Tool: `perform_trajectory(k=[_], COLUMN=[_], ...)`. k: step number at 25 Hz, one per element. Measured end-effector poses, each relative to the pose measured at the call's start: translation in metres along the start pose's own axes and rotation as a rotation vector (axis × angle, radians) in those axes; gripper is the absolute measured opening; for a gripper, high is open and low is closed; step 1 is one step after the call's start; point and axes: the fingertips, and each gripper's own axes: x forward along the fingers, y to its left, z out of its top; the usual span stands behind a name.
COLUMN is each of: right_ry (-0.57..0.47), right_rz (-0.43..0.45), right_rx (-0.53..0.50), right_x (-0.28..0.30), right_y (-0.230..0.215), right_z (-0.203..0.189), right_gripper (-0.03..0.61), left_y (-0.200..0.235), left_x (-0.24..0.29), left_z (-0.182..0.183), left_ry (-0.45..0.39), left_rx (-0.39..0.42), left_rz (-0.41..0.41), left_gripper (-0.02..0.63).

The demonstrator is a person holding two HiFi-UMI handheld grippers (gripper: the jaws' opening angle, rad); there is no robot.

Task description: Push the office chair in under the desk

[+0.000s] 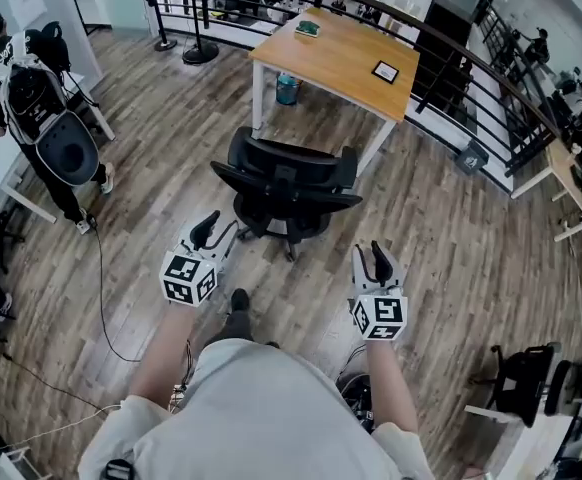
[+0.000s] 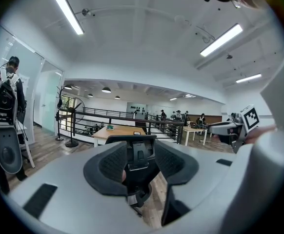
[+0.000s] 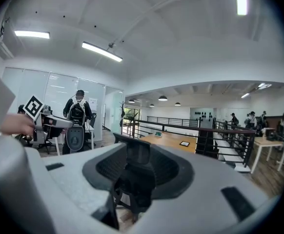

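- wood plank floor (image 1: 451, 228): ran across the whole room and bore everything listed below.
- black railing (image 1: 491, 78): curved behind the desk's far side.
- desk (image 1: 331, 53): light wood top on white legs, set at an angle ahead of the person.
- office chair (image 1: 286, 183): black, on a wheeled base, standing on the floor just short of the desk's near edge and not under it. its backrest faced the person and its seat faced the desk.
- bystander (image 1: 41, 108): stood at the left wall with dark gear on the back, well apart from the chair.
- left claw (image 1: 219, 230): held near the chair's back on its left side, apart from it. jaws stood wide with nothing gripped; in its own view the chair (image 2: 139, 152) showed through the gap.
- right claw (image 1: 373, 258): held near the chair's right rear, apart from it. jaws were likewise spread and empty, with the chair (image 3: 137, 167) framed between them.
- blue bin (image 1: 288, 89): on the floor under the desk.
- dark tablet (image 1: 385, 70): flat on the desk top, near its right edge.
- small green item (image 1: 308, 28): on the desk's far end.
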Motion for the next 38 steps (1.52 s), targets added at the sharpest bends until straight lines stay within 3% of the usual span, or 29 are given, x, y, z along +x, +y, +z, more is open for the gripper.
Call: perform_trajectory(k=[6,13,23,33,38], right_ry=[0.042,0.121,0.332,0.517,0.635], right_rz=[-0.018,-0.012,-0.024,0.072,0.176], right_rx=[-0.004,-0.048,-0.227,-0.390,-0.506], right_x=[0.053,0.119,0.188,0.220,0.232], right_y=[-0.004,-0.013,-0.016,-0.032,-0.044], right_z=[-0.006,-0.031,-0.070,-0.112,-0.144], right_gripper=[0.137,0.137,0.137,0.137,0.138], left_y=[0.042,0.083,0.143,0.163,0.168], left_x=[0.046,0.104,0.161,0.199,0.215], left_z=[-0.001,-0.020,-0.062,-0.107,-0.130], left_ry=[0.032,0.113,0.295,0.453,0.545], left_rx=[0.037,0.172,0.404,0.656,0.781], left_rz=[-0.031,-0.081,-0.256,-0.360,-0.392], left_gripper=[0.172,0.173,0.186,0.209,0.216])
